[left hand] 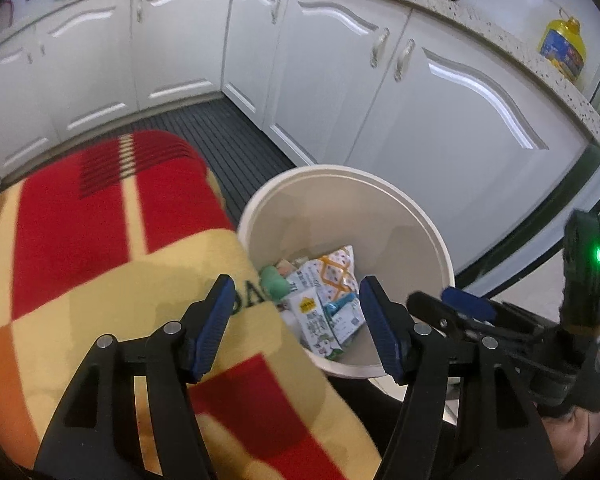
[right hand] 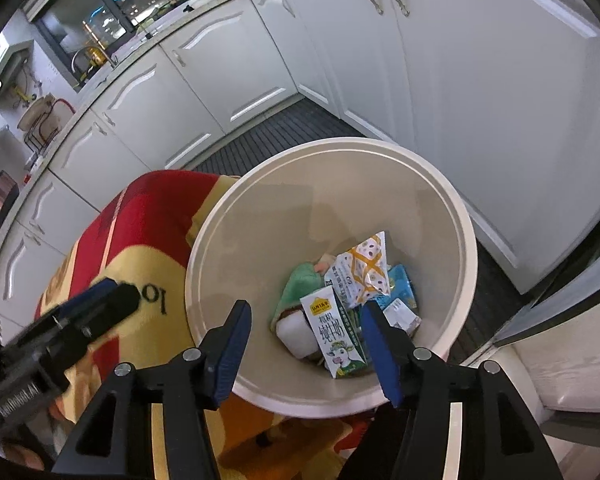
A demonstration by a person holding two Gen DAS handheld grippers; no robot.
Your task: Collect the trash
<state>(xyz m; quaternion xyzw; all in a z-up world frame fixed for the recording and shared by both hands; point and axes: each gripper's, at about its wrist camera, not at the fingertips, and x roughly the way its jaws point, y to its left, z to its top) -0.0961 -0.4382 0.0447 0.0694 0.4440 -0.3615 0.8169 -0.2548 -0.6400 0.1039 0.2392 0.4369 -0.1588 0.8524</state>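
Inside bin (right hand: 260,216), milk carton (right hand: 334,332) lengthwise upright-leaning

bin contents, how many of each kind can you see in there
Inside the bin, counting only what shows:
milk carton: 1
snack wrapper with orange lattice: 1
blue packet: 1
green cloth: 1
white block: 1
Total: 5 clearly visible; more scraps lie underneath, too hidden to count.

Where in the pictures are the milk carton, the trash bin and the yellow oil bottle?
milk carton (right hand: 332,330), right wrist view, printed front.
trash bin (right hand: 260,216), right wrist view, bare inner wall.
yellow oil bottle (left hand: 562,46), left wrist view, label.
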